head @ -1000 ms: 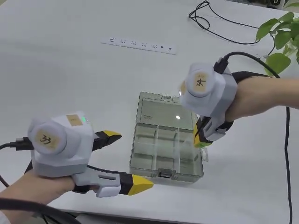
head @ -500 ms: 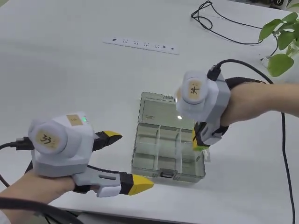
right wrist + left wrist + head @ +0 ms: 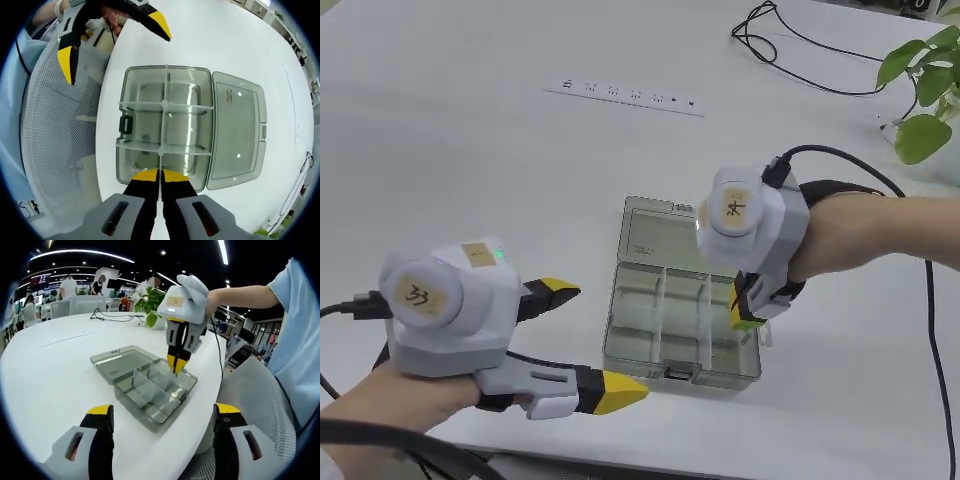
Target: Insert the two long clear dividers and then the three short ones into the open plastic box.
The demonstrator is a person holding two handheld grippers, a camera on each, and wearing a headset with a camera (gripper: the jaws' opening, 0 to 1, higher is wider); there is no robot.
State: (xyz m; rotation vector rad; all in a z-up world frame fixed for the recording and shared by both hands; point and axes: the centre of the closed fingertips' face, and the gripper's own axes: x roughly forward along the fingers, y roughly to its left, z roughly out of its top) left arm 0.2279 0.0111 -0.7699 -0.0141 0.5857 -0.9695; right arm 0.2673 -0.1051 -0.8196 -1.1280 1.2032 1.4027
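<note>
- The right gripper (image 3: 745, 318) hangs over the right end of the open plastic box (image 3: 650, 345), fingers pressed almost together on the edge of a thin clear divider (image 3: 163, 125).
- The box sits at lower centre of the head view, close to the near edge of the bench (image 3: 470, 180). Its lid (image 3: 655, 235) lies flat open just above it in the frame.
- Two cross dividers (image 3: 185, 106) stand in the box, meeting the held one.
- The left gripper (image 3: 588, 342), at lower left, has its fingers spread wide and holds nothing. It is near the box's left end but apart from it.
- A power strip (image 3: 625, 95), a black cable (image 3: 790, 40) and plant leaves (image 3: 920, 90) lie along the top of the frame, well apart from the box.
- The right gripper's body hides the box's far right corner and part of the lid.
- Clear plastic against clear walls makes it hard to tell whether the held divider is seated.
- Bare bench stretches left and above, and a mesh chair (image 3: 55, 125) stands past the near edge.
</note>
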